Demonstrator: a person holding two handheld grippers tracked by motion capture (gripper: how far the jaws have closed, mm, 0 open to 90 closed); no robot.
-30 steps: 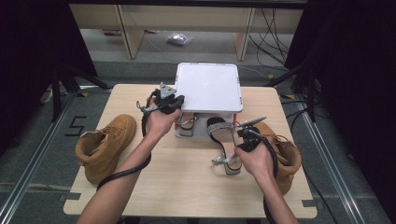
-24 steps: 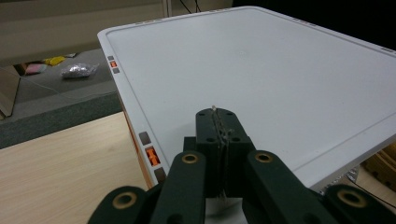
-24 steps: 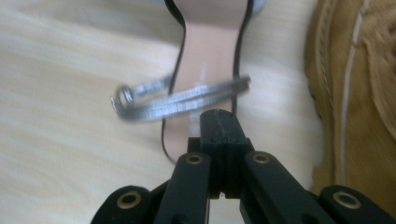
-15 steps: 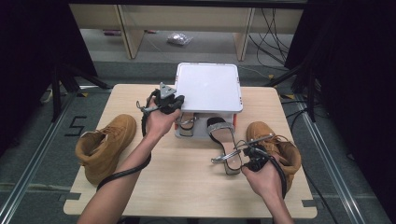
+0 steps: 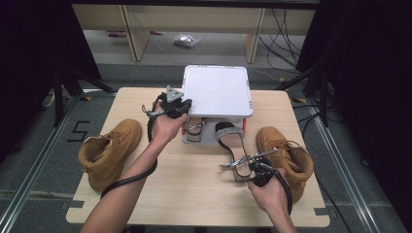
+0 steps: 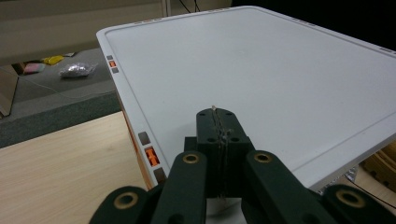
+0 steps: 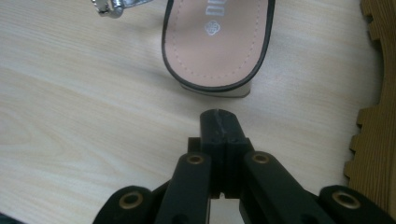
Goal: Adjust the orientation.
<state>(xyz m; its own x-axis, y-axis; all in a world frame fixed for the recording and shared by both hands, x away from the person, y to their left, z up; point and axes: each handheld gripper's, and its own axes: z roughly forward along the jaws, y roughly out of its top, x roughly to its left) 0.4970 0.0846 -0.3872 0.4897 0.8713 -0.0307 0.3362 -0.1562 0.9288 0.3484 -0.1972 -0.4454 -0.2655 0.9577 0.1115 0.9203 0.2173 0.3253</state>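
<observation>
High view, left gripper point(image 5: 182, 108): at the near left corner of the white lid point(image 5: 217, 91), over the far middle of the table point(image 5: 145, 189).
High view, right gripper point(image 5: 252, 167): near the table's near right corner, at the sandal point(image 5: 228, 141).
Left gripper view: jaws pressed together on the lid's point(image 6: 261, 79) rim.
Right gripper view: jaws have just closed, pressed together, nothing between; sandal's heel end point(image 7: 217, 42) lies just ahead on the wood, apart from them.
</observation>
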